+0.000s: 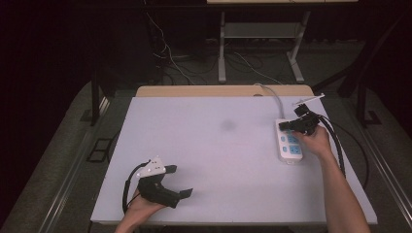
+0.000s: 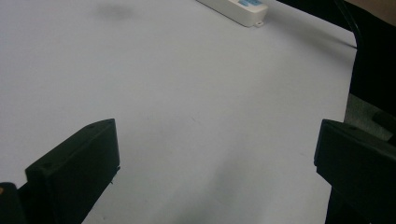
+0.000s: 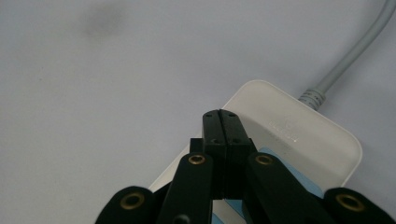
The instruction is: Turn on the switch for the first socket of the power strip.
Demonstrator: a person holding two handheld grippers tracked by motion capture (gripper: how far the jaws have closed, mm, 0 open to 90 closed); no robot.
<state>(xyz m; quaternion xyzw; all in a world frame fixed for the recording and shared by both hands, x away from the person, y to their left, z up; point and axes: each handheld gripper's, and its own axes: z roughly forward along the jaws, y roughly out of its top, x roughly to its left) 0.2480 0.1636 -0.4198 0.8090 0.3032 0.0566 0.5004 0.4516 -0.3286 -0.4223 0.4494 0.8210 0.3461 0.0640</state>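
a smooth, matte white table (image 1: 218, 160) carries a white plastic power strip (image 1: 290, 143) with rounded corners and pale blue socket faces, lying near the right edge; its grey ribbed cord (image 1: 273, 94) curls off toward the far side. the right gripper (image 1: 287, 127) hovers over the strip's far end, its blocky black jaws pressed together with nothing between them. the left gripper (image 1: 180, 180) sits low at the near left, well apart from the strip, jaws spread wide over bare tabletop. a faint dark smudge (image 1: 227, 125) marks the table's middle.
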